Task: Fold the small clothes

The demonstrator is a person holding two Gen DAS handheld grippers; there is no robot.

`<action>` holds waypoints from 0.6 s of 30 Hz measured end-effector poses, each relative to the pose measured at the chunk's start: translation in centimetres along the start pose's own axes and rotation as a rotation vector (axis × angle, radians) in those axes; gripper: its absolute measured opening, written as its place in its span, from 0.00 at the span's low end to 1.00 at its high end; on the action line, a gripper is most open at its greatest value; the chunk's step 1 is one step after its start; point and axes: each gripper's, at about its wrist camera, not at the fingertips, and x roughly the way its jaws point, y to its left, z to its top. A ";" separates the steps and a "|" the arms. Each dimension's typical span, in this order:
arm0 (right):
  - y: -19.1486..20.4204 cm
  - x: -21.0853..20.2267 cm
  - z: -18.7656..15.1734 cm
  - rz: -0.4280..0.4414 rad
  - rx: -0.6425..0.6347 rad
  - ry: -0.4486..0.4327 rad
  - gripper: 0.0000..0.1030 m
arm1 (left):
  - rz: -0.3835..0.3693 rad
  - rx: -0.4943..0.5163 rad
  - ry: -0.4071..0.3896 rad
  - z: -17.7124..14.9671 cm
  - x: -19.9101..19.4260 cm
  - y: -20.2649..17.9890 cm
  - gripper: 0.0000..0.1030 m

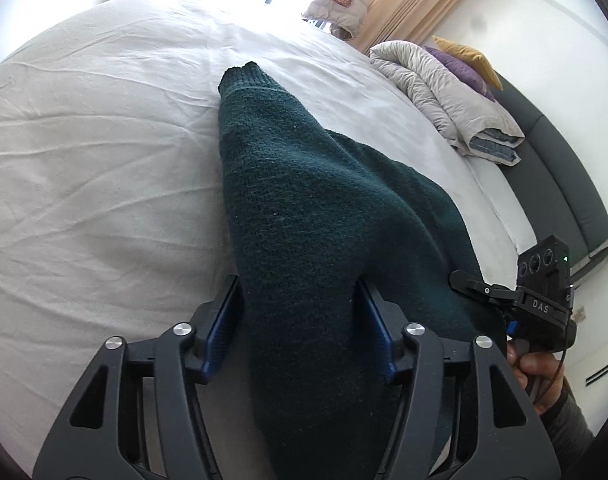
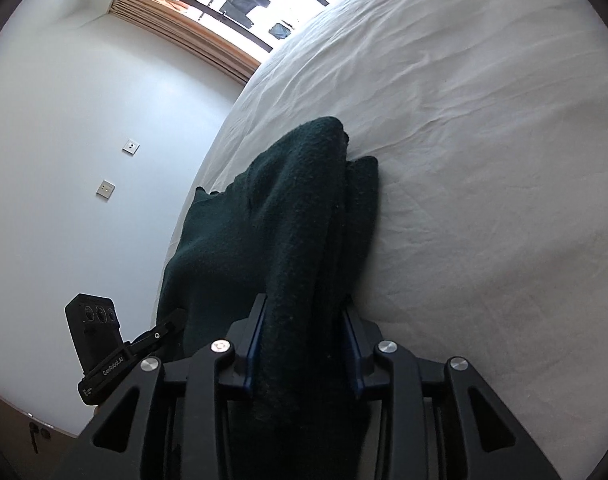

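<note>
both grippers' jaws clamp the dark green sweater (image 1: 304,200) over the bed (image 1: 84,140).

A home bedroom: a wide bed (image 1: 84,140) under a wrinkled white sheet, a folded duvet (image 1: 448,96) with purple and mustard cushions (image 1: 464,62), beige curtains (image 1: 416,0) at the window, wall sockets (image 2: 131,146).

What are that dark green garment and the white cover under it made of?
The dark green garment looks like knitted wool or acrylic: a looped, slightly fuzzy weave with a ribbed cuff. The white sheet looks like thin matte woven cotton, creased in fine wrinkles. Neither fibre can be confirmed by sight.
</note>
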 end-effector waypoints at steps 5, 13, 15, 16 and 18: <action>-0.9 -1.1 -0.2 0.021 -0.010 -0.030 0.39 | -0.020 -0.014 -0.027 0.2 0.5 -0.8 0.61; 0.5 -6.1 -1.6 -0.159 -0.087 -0.161 0.61 | 0.220 0.123 -0.232 -0.9 -5.0 -4.6 0.67; 1.3 -8.1 -2.2 -0.235 -0.121 -0.220 0.63 | 0.337 0.192 -0.355 -1.5 -7.7 -6.7 0.81; 1.8 -9.2 -2.5 -0.265 -0.136 -0.253 0.67 | 0.401 0.226 -0.438 -1.9 -9.4 -7.9 0.91; 2.9 -11.5 -3.2 -0.315 -0.171 -0.343 0.77 | 0.484 0.276 -0.608 -2.9 -12.8 -10.2 1.00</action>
